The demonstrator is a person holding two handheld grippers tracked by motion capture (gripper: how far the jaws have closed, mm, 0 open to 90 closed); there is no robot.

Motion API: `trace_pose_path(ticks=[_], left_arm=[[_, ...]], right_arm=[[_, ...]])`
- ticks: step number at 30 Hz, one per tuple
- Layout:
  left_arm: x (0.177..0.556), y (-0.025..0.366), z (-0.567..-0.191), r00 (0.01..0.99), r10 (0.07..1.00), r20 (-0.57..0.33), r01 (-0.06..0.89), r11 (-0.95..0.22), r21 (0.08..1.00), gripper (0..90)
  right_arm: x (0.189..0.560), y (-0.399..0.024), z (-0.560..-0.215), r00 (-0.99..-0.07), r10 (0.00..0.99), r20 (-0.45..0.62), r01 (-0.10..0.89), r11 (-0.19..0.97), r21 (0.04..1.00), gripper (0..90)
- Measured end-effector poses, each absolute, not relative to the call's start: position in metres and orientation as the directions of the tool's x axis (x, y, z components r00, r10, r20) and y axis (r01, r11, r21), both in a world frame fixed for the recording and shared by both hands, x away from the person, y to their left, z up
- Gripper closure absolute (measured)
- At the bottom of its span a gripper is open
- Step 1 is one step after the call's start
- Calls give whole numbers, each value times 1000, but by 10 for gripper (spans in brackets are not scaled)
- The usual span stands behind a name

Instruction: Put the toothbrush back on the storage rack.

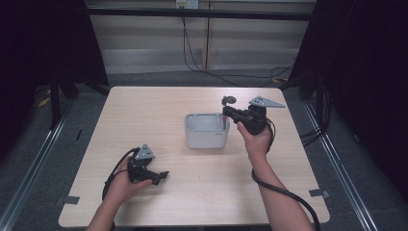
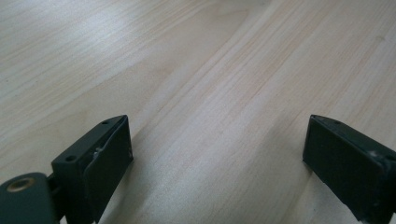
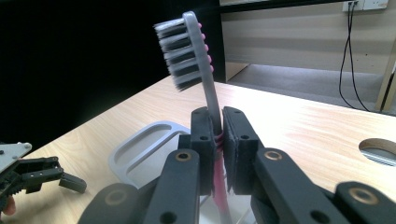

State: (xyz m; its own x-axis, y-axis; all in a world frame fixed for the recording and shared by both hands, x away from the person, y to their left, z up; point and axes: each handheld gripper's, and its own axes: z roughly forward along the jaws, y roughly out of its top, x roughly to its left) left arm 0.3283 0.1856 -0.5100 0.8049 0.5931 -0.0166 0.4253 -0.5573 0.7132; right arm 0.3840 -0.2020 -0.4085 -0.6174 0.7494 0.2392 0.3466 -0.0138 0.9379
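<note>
Right gripper (image 3: 215, 140), clamped on the toothbrush (image 3: 196, 60) handle, holds it upright, bristles up, over the right end of the grey holder (image 1: 206, 131), apparently directly above a slot; left gripper (image 1: 161, 177) rests slack, well apart.

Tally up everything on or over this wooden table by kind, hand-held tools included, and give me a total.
Grey-and-pink toothbrush: 1
Light grey plastic holder box: 1
Black two-jaw tools: 2, left tool and right tool
Total: 4
</note>
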Motion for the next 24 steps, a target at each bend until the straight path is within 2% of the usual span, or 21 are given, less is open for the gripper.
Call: trace_pose_path(ticks=[24], left_arm=[[328,186,-510,805,593,-18,426,-557,713,78]], right_arm=[[375,-205,-421,-617,753,227,336,-9,942,831]])
